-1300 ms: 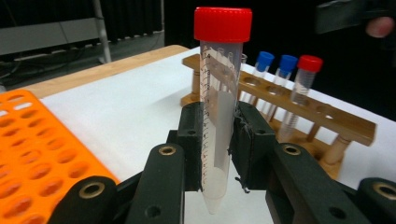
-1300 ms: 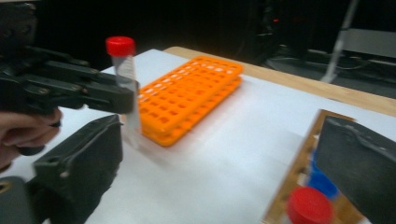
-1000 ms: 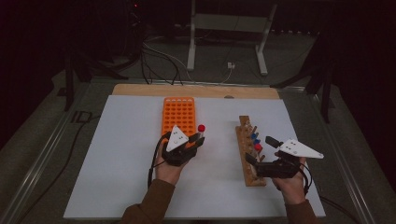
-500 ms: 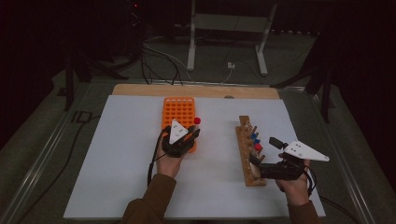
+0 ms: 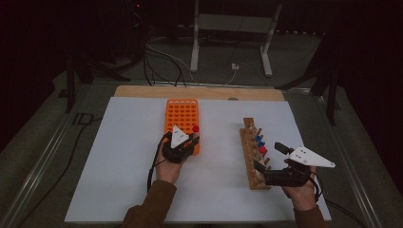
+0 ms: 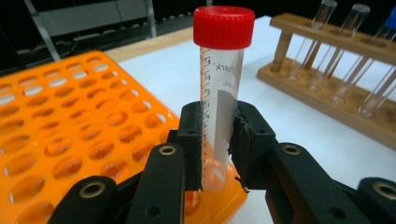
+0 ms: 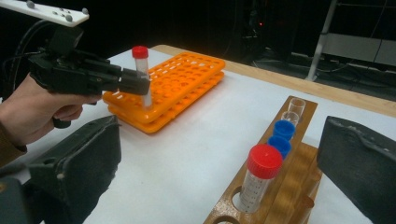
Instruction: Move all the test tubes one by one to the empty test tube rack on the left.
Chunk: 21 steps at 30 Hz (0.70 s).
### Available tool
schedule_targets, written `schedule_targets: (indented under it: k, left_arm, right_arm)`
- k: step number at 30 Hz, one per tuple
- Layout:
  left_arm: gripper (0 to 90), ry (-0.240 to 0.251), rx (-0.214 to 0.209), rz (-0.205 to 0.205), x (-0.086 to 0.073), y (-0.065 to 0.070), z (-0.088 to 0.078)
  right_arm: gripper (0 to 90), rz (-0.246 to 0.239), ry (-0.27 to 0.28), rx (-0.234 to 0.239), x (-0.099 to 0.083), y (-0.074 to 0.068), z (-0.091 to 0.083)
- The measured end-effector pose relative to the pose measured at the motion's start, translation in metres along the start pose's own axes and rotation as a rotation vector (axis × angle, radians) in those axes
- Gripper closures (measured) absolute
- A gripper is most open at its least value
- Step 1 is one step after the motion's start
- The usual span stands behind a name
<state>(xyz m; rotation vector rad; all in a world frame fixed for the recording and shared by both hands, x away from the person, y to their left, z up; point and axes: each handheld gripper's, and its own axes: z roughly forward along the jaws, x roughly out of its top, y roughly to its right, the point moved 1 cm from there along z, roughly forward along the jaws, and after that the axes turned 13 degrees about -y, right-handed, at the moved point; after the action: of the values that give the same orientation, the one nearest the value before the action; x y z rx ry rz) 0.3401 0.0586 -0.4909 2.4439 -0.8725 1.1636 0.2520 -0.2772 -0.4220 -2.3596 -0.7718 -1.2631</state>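
The left claw (image 6: 218,154) clenches a clear, graduated red-capped tube (image 6: 220,93), apparently empty, upright over the orange rack (image 6: 70,130).

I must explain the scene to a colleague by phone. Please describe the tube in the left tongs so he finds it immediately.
Find the orange rack on the white table. At its near right corner, the left tongs grip a clear, red-capped tube upright. The other red-capped tube stands in the wooden rack.

A dark room, grey floor (image 5: 43,142) strewn with cables (image 5: 161,59), and a metal stand (image 5: 230,35) behind.
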Motion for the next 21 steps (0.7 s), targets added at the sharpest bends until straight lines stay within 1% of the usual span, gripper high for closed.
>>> schedule_targets:
  k: [1, 4, 7, 14, 21]
  left_arm:
    - [75.1, -0.007, 0.000, 0.004, -0.0014, 0.0000, 0.0005]
    - [75.1, -0.015, -0.006, -0.007, -0.0046, -0.0004, 0.0020]
    - [75.1, -0.030, -0.010, -0.006, -0.0066, -0.0005, 0.0036]
    - [75.2, -0.065, 0.002, 0.012, -0.0094, 0.0007, 0.0072]
    - [75.1, -0.069, -0.002, 0.011, -0.0097, 0.0007, 0.0081]
  right_arm:
    - [0.3, 0.000, 0.000, 0.000, -0.0002, 0.0001, 0.0003]
    - [0.3, 0.001, 0.000, 0.001, -0.0006, 0.0003, 0.0002]
    - [0.3, 0.005, 0.003, 0.002, -0.0007, 0.0011, -0.0002]
    - [0.3, 0.014, 0.005, -0.001, -0.0014, 0.0039, -0.0012]
    - [0.3, 0.022, 0.005, -0.004, -0.0027, 0.0073, -0.0009]
